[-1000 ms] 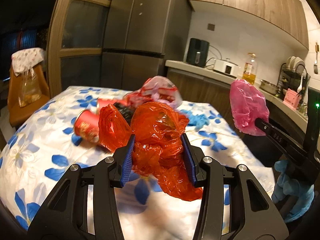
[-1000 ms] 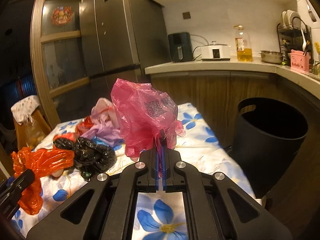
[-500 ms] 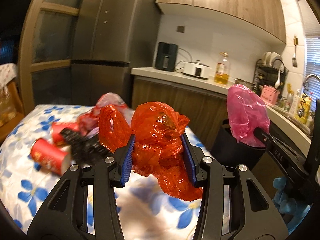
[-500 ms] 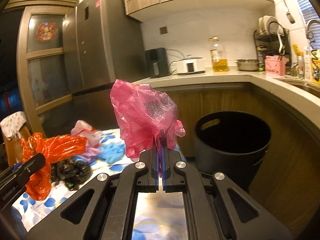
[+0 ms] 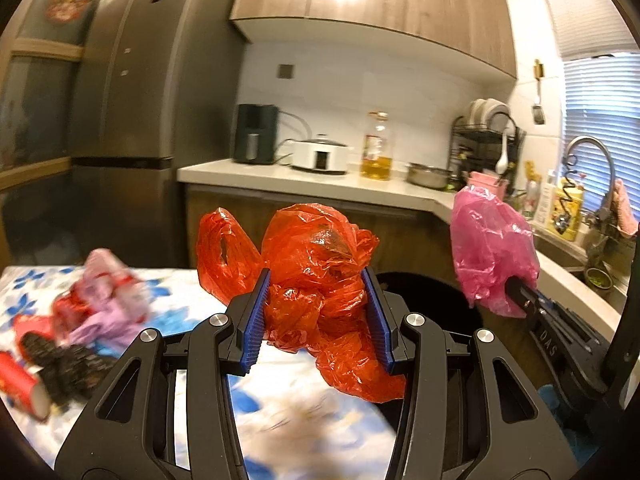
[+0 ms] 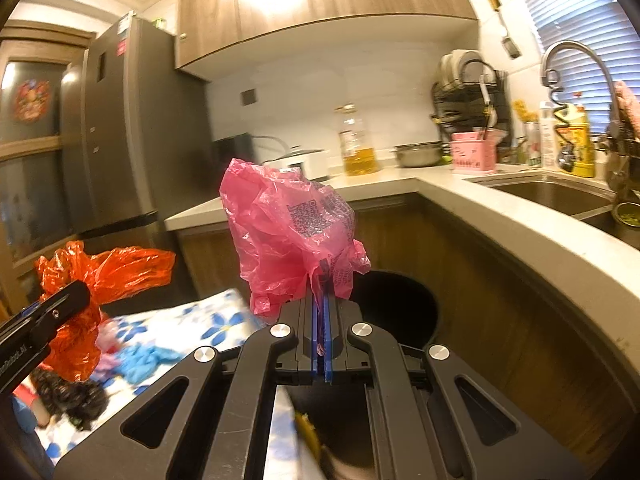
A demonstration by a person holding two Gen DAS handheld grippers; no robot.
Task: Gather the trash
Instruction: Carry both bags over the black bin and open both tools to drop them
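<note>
- My left hand-held gripper (image 5: 316, 312) squeezes the orange bag (image 5: 316, 280).
- My right hand-held gripper (image 6: 321, 300) pinches the pink bag (image 6: 288, 232).
- I should let go only right over the black bin (image 6: 400, 312).

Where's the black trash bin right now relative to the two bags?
The black trash bin stands on the floor against the wooden counter cabinets, just past the table's end, directly behind the pink bag in the right wrist view; the orange bag partly hides it in the left.

- A table under a white cloth with blue flowers (image 5: 280, 400).
- On its left: red cans (image 5: 20, 380), a black crumpled bag (image 5: 68, 364), a lilac-pink bag (image 5: 108, 300).
- A blue glove (image 6: 148, 358) further right.
</note>
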